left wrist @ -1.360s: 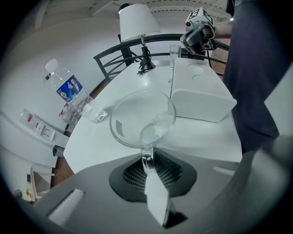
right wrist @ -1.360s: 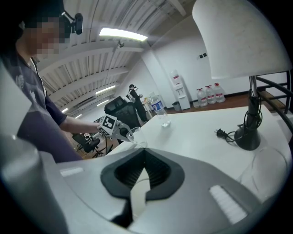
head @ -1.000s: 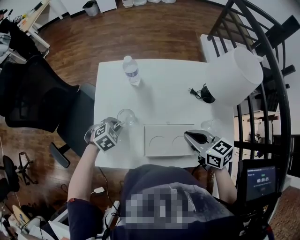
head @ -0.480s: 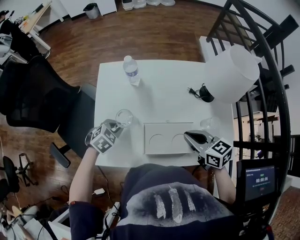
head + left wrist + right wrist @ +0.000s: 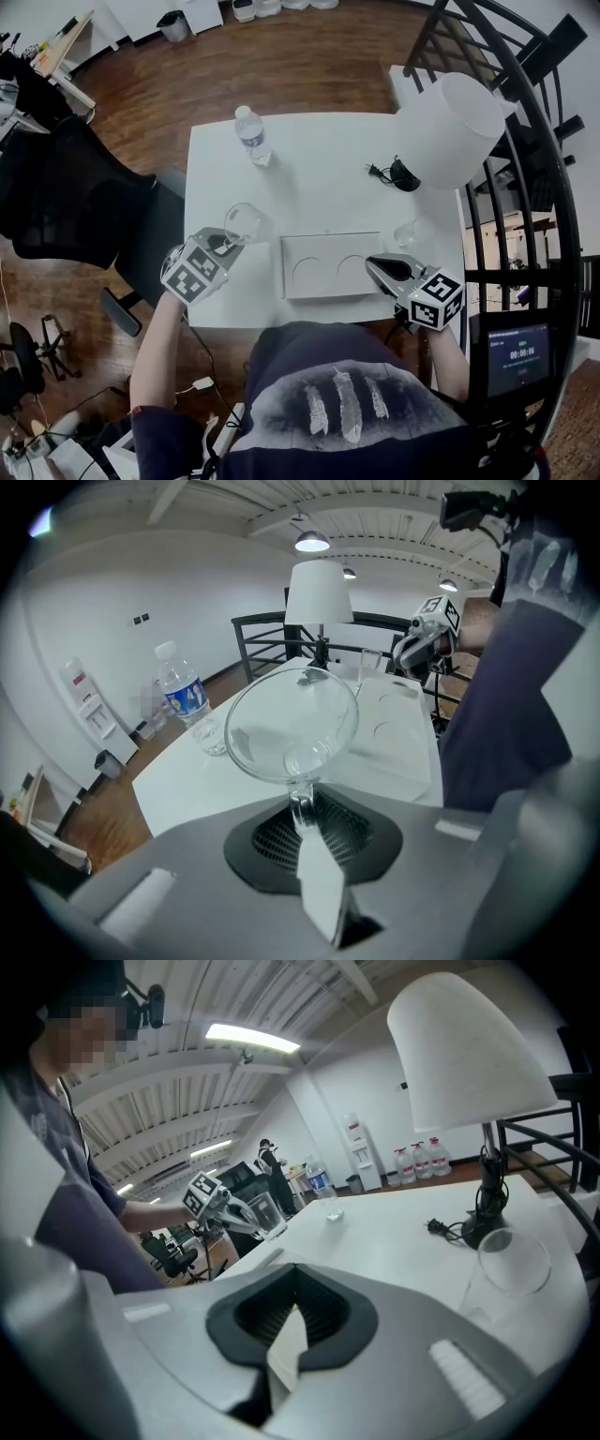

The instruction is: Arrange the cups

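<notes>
My left gripper (image 5: 225, 246) is shut on the rim of a clear glass cup (image 5: 241, 223), which it holds lifted above the white table (image 5: 319, 178), left of a white holder tray (image 5: 330, 264) with two round recesses. In the left gripper view the cup (image 5: 292, 727) tips toward the camera, its rim pinched between the jaws. My right gripper (image 5: 378, 268) rests shut and empty at the tray's right end. A second clear cup (image 5: 406, 233) stands on the table just beyond it, also seen in the right gripper view (image 5: 511, 1269).
A water bottle (image 5: 250, 135) stands at the table's far left. A white lamp (image 5: 448, 131) with a black base and cable (image 5: 394, 172) occupies the far right. A black office chair (image 5: 84, 202) sits left of the table, a black railing (image 5: 525, 141) right.
The left gripper has risen with the cup, lifting it off the table. The right gripper has stayed in place.
</notes>
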A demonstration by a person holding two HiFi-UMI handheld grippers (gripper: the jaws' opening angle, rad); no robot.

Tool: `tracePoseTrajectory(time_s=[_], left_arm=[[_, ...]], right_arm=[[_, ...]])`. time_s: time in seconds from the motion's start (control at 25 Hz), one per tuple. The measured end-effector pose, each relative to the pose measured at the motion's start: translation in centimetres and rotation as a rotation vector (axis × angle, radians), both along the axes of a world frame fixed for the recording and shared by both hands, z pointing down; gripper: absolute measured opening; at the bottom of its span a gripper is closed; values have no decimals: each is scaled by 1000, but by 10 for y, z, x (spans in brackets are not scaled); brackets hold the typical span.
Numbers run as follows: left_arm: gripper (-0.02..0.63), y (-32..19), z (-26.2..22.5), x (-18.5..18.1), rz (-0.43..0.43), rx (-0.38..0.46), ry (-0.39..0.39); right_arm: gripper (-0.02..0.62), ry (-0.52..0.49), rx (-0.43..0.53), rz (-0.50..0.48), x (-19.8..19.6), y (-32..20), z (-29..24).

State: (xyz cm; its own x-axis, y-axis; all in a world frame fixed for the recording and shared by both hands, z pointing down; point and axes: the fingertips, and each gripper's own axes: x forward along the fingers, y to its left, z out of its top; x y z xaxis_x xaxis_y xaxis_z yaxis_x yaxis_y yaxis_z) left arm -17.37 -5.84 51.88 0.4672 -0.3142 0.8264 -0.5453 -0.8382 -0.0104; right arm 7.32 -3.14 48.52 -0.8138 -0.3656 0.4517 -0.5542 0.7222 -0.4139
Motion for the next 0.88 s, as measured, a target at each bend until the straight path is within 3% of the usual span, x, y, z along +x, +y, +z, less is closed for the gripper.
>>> tracePoseTrajectory(time_s=[0.44, 0.88], left_arm=[[40, 4, -53, 42, 71, 55, 79], [41, 28, -75, 82, 184, 71, 85]], right_arm=[[3, -19, 2, 20, 11, 11, 0], [3, -23, 0, 35, 23, 16, 0]])
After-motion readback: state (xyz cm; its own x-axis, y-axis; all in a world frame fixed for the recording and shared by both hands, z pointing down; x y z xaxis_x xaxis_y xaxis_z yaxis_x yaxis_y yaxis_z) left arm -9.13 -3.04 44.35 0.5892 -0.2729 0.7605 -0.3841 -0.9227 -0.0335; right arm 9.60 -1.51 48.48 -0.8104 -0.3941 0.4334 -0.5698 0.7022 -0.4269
